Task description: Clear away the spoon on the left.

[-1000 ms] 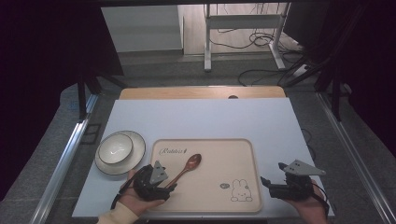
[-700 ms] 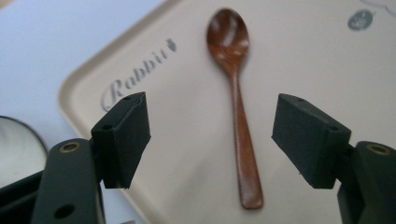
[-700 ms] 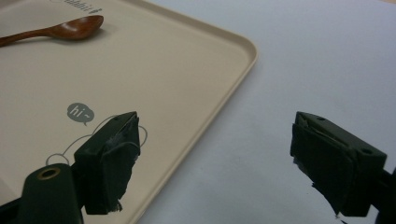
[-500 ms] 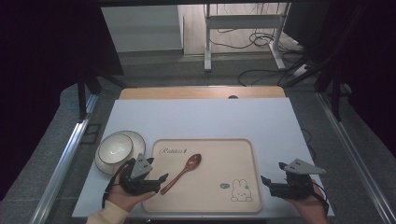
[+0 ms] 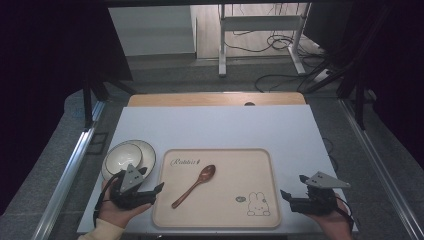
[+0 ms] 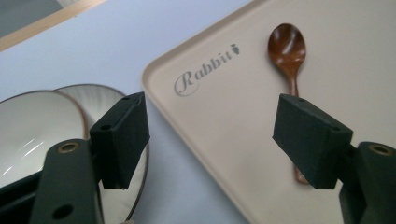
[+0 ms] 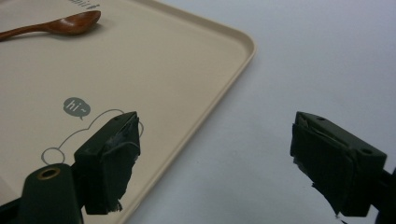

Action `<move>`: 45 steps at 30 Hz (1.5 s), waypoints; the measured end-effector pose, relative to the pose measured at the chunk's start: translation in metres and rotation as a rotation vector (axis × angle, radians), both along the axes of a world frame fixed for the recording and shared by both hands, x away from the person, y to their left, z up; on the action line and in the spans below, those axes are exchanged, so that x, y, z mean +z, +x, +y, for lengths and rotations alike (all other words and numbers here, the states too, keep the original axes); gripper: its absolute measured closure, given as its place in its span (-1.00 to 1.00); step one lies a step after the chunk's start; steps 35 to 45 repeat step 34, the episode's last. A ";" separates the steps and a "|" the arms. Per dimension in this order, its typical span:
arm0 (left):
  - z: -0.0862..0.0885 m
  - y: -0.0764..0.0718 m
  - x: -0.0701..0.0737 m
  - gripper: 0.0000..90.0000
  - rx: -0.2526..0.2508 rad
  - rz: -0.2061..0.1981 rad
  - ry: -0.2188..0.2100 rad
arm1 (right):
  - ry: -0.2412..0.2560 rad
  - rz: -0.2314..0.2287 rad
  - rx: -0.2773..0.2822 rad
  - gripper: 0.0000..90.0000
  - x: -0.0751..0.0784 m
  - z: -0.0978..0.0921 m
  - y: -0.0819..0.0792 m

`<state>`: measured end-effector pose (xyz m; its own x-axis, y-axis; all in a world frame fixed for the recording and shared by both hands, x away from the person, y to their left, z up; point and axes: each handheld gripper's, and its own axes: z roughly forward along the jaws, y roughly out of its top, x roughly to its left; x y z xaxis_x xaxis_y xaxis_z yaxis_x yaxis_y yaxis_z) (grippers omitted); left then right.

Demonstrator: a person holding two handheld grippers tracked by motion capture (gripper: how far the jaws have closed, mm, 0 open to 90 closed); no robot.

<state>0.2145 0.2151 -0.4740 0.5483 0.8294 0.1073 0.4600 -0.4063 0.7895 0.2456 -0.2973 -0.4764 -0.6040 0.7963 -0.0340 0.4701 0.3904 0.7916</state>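
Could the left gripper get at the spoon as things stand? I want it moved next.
Probably yes. The left gripper is open at the tray's left edge, and the spoon lies bare just beyond, nothing between them.

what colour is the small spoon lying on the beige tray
The small wooden spoon is a glossy reddish brown; the left gripper view shows it best.
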 end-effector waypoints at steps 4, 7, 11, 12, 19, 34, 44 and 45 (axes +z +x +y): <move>0.006 -0.004 -0.002 -0.41 0.014 -0.001 0.004 | -0.002 -0.007 -0.010 -0.64 0.001 0.000 0.000; 0.010 -0.007 -0.004 -0.41 0.021 -0.003 0.003 | 0.000 -0.012 -0.017 -0.64 0.002 0.001 0.000; 0.012 -0.007 -0.005 -0.41 0.030 0.000 -0.001 | 0.001 -0.005 -0.018 -0.64 0.001 0.003 0.003; 0.012 -0.006 -0.006 -0.41 0.029 0.001 0.002 | -0.002 -0.002 -0.014 -0.64 0.000 0.003 0.003; 0.009 -0.004 -0.008 -0.42 0.020 0.012 0.015 | -0.003 -0.006 -0.009 -0.64 0.000 0.002 0.003; 0.005 0.000 -0.007 -0.43 0.018 0.009 0.012 | 0.013 -0.002 -0.014 -0.64 -0.001 0.000 0.004; 0.005 0.000 -0.007 -0.43 0.018 0.009 0.012 | 0.013 -0.002 -0.014 -0.64 -0.001 0.000 0.004; 0.005 0.000 -0.007 -0.43 0.018 0.009 0.012 | 0.013 -0.002 -0.014 -0.64 -0.001 0.000 0.004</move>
